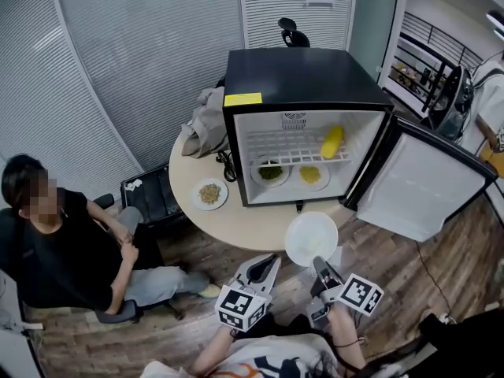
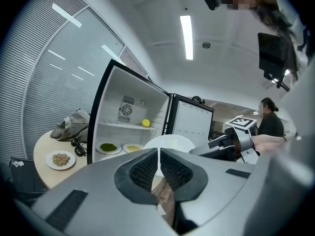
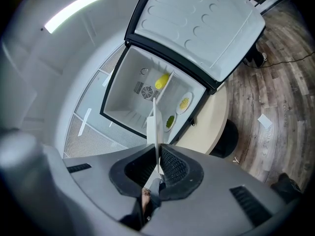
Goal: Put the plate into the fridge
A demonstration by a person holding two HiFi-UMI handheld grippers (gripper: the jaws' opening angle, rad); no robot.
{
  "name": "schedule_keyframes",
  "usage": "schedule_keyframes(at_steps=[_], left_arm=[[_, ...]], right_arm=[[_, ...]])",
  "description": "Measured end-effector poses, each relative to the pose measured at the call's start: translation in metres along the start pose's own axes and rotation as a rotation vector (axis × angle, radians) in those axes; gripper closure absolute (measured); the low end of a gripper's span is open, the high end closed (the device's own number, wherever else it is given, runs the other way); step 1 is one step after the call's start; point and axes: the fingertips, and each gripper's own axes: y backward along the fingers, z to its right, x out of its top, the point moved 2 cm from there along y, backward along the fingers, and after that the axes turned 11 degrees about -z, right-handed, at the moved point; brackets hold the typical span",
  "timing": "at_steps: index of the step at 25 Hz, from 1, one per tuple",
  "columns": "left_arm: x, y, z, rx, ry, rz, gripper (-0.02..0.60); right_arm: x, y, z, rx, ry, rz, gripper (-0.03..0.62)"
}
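Plate [image 1: 311, 239] rim pinched, right gripper [image 1: 320, 264] facing fridge [image 1: 303, 77]

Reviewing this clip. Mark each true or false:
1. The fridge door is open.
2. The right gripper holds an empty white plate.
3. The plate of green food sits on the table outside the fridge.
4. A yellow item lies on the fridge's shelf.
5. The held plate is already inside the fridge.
1. True. The fridge door stands wide open.
2. True. The right gripper is shut on the white plate, which is empty.
3. False. The green-food plate is on the floor of the fridge. The table bears a plate of brownish food.
4. True. The yellow item lies on the wire shelf.
5. False. It is outside, in front of the fridge.
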Motion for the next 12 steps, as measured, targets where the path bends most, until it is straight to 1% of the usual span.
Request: schedule_keyframes(at_steps=[4,12], left_arm=[[-0.001,-0.003,0.0,-0.008,0.006,-0.004,0.569],[0.003,-0.013,-0.013,0.012,0.014,-0.008,0.569]], right_arm=[[0.007,0.002,0.0,-0.01,0.005,0.015,0.566],[0.026,-0.012,-0.008,0.009,0.032,0.012,0.566]])
